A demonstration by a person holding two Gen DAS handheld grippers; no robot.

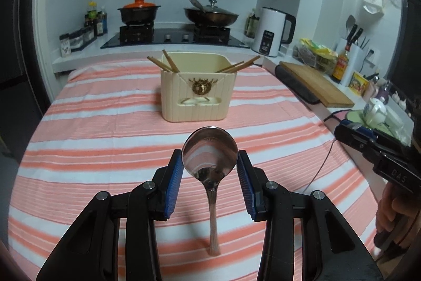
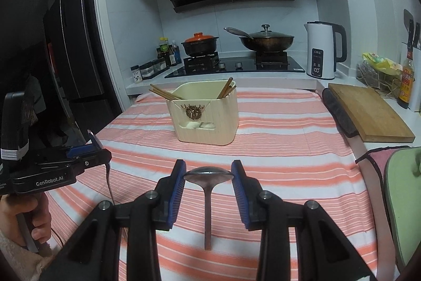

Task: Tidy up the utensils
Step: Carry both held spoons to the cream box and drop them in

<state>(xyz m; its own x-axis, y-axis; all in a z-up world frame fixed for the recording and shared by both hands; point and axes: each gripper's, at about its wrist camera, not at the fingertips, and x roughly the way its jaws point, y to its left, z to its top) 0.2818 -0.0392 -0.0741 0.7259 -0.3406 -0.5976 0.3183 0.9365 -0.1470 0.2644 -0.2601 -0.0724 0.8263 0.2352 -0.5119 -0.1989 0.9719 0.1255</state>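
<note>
A metal spoon (image 1: 210,162) is being gripped by its bowl between the blue pads (image 1: 175,186) of the left gripper (image 1: 210,162), handle hanging down over the striped cloth (image 1: 92,149). Chopsticks (image 1: 168,62) are being held leaning in the cream holder (image 1: 198,94) beyond.

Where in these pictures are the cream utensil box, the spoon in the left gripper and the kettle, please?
cream utensil box (image 1: 197,102), left wrist view, front wall.
spoon (image 1: 209,152), left wrist view, bowl.
kettle (image 2: 319,52), right wrist view, white body.
</note>
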